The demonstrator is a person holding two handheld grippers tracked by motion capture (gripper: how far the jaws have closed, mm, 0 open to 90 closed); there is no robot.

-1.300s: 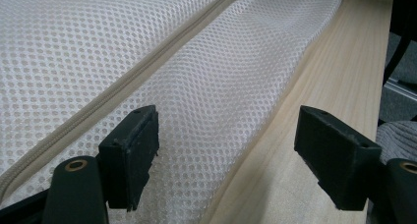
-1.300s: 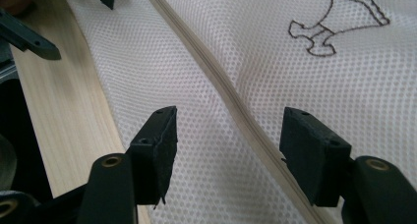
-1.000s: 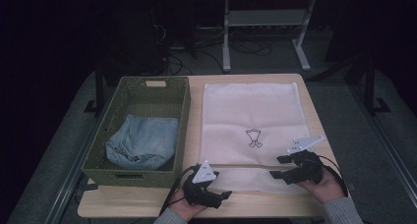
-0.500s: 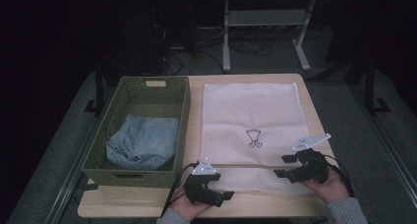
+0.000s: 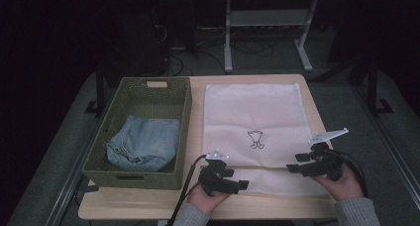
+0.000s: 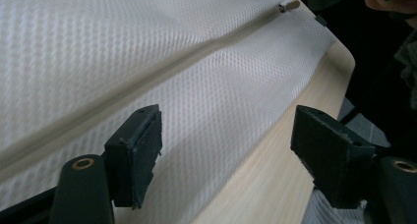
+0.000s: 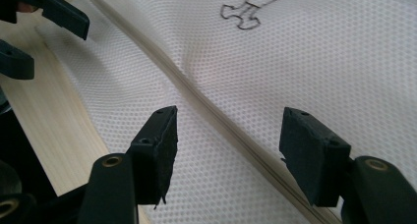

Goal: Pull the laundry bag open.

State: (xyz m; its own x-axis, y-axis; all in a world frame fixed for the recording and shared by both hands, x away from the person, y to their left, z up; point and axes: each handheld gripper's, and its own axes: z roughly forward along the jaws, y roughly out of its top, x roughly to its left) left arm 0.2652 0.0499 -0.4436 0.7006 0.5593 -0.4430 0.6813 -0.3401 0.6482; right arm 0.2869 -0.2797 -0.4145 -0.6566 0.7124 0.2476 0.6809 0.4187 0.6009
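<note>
On the counter point(image 5: 148, 206) a basket point(image 5: 184, 137) sits at the left with folded denim point(image 5: 143, 142) in it. Just beside it on the right a mesh bag point(image 5: 252, 112) lies flat, its zipper point(image 6: 147, 81) running across near the front edge. The left gripper point(image 5: 236, 185) and right gripper point(image 5: 297, 162) hover over the bag's front corners.

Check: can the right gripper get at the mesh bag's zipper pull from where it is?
Probably yes. The right gripper is open over the mesh laundry bag, near the bag's right edge, where the zipper pull lies; nothing lies between them.
</note>
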